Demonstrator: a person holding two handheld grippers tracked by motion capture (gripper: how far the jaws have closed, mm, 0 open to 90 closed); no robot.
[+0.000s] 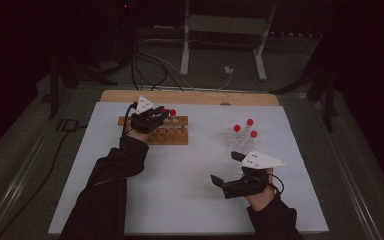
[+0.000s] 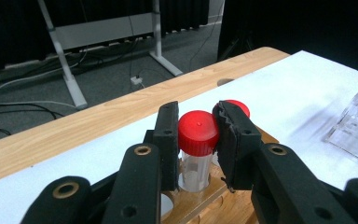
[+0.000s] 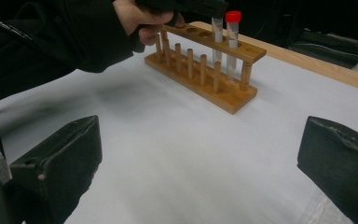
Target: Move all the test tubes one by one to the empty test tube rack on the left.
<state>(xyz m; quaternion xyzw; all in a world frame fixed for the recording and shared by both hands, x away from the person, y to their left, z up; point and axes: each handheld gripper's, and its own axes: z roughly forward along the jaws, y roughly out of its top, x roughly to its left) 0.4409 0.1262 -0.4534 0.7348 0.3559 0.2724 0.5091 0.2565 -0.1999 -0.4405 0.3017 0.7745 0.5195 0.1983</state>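
From the high view, the left gripper (image 1: 156,118) sits over the wooden rack (image 1: 172,135) near the far left of the white table (image 1: 180,200), and a red cap beside its tip is about all that can be made out there of what it holds. The left gripper view settles the matter: the two black jaws are clamped on the red cap of a clear tube (image 2: 196,161), one pad on each side of the cap, and the tube stands upright with its lower end in a hole of the rack's top bar. A second red-capped tube (image 2: 238,106) peeks out just behind the right-hand jaw, mostly hidden by it. The right gripper view shows the rack from the side, with its row of pegs along the base, and there the second tube (image 3: 233,39) stands free in the rack near its end, while the held tube (image 3: 217,39) rises beside it into the dark gripper above, its cap covered. The right gripper (image 1: 226,172) rests low near the right front of the table, well apart from the rack; its jaws stand wide apart with nothing but bare table between them. The high view alone takes in the clear plastic stand (image 1: 240,142) with three more red-capped tubes, just beyond the right gripper.
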